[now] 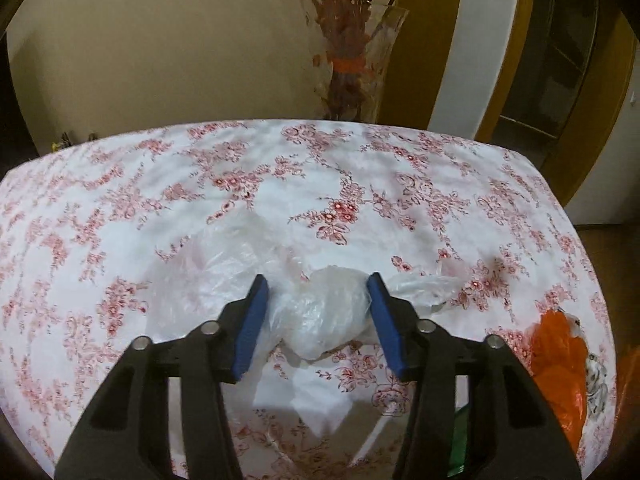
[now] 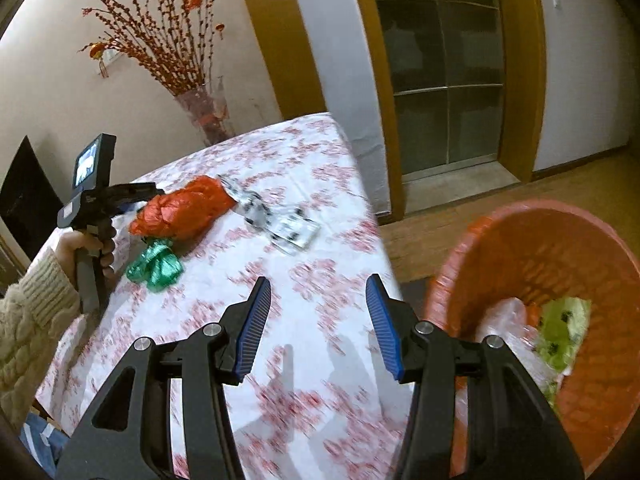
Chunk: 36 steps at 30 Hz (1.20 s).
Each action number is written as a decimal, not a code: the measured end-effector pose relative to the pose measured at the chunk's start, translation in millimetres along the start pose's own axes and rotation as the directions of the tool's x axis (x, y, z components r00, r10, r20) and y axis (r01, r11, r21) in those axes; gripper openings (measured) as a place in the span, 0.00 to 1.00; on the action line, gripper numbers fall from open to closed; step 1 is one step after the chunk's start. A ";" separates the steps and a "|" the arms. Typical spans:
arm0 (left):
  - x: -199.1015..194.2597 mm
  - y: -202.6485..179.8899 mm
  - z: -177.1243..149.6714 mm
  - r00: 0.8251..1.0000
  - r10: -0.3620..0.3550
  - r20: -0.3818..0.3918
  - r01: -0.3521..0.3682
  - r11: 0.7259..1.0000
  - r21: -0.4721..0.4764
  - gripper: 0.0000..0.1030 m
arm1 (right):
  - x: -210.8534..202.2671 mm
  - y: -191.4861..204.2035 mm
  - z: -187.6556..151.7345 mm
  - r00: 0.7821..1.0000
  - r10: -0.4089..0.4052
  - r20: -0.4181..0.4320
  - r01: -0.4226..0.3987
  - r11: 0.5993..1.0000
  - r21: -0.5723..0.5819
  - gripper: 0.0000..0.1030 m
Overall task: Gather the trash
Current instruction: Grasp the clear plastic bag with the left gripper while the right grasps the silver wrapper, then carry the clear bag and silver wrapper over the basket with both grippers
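Left tool (image 1: 318, 300) stands about half wide over the counter (image 1: 120, 208), its blue pads (image 1: 250, 320) set one on each side of a crumpled clear plastic bag (image 1: 324, 312). That bag is the landmark. The right pad looks to touch or nearly touch the bag's edge and the left pad sits just off it, so I read the jaws as bracketing the wad, not yet clamped on it. The bag lies straight ahead between the pads, bunched into a lump with its loose film trailing away to the left and farther back, so by my judgement a straight close should catch the lump rather than the thin skirt.

Right of the bag, near the counter's edge, lies an orange plastic bag (image 1: 560, 360), with a green wrapper (image 2: 154, 266) just beside it. Beyond those sits a black-and-white printed packet (image 2: 276, 220).

Right tool (image 2: 318, 312) is about half wide too and holds nothing; it hangs over the counter's near corner, well apart from the clear bag. Just right of it, off the counter, stands the orange basket (image 2: 560, 240) with trash already inside. The left tool is plainly the nearer one for this pick.
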State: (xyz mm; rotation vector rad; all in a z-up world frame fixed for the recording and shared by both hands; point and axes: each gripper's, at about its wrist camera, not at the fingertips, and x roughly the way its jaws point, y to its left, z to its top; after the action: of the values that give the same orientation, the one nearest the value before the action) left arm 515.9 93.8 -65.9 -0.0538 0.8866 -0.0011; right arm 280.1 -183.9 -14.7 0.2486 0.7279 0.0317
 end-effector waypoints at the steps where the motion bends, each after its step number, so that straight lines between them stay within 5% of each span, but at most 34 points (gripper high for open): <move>1: -0.1 0.5 0.0 1.000 -0.008 0.000 0.008 1.000 0.002 0.41 | 5.0 3.5 4.9 1.000 0.011 0.000 -0.011 1.000 -0.001 0.48; 4: -2.3 -1.6 -0.3 1.000 -0.004 0.006 0.004 1.000 0.028 0.28 | 24.3 14.6 20.1 0.999 0.031 -0.009 -0.032 0.999 -0.012 0.48; 16: -30.6 32.7 -7.8 1.000 0.004 0.030 -0.003 1.000 -0.025 0.25 | 110.6 67.6 49.9 0.992 -0.009 -0.130 -0.010 0.989 -0.149 0.48; 18: -36.3 33.1 -7.8 0.999 0.011 0.045 -0.010 1.000 -0.014 0.25 | 121.7 68.9 45.1 0.985 -0.048 -0.167 0.019 0.985 -0.173 0.29; 20: -44.1 32.9 -8.6 0.998 0.006 0.059 -0.006 1.000 -0.005 0.25 | 117.7 65.4 44.6 0.987 -0.063 -0.147 0.039 0.986 -0.160 0.15; 36: -132.2 -34.2 -15.0 0.981 -0.125 0.150 0.110 0.989 0.101 0.25 | 9.4 30.6 61.2 0.998 -0.037 0.050 0.040 0.997 -0.061 0.13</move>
State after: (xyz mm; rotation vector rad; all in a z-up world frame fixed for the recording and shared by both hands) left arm 421.4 62.0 28.7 -0.0194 0.7247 -0.1469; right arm 329.4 -166.2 30.4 0.1751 0.6818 0.0116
